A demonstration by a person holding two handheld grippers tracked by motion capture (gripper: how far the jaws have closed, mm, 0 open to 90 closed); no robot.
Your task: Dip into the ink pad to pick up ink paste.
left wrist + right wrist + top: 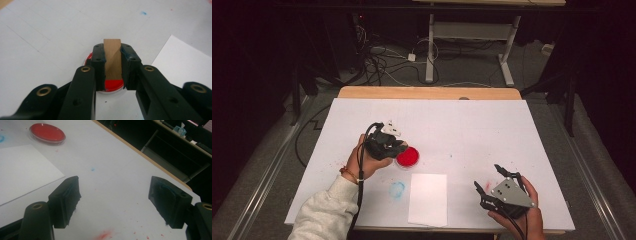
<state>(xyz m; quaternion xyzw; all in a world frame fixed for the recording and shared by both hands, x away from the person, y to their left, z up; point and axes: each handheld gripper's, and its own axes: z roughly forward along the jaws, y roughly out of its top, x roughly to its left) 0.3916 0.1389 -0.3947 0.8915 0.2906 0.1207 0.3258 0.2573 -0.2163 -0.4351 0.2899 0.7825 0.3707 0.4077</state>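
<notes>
The wooden block (112,58) is standing upright, pinched in the left gripper (384,142), directly over the red dish (407,156) at frame centre-left; lower right, the right gripper (498,187) is resting spread wide, farther off.

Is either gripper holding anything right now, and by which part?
The left gripper clamps a small brown wooden block by its two side faces, over the round red paint dish. The right gripper is open, holding nothing.

High view looks forward and down on the white-covered desk (472,125); both gripper views sit close above it — sharing the round red paint dish (407,156), at ten o'clock in the right gripper view.
</notes>
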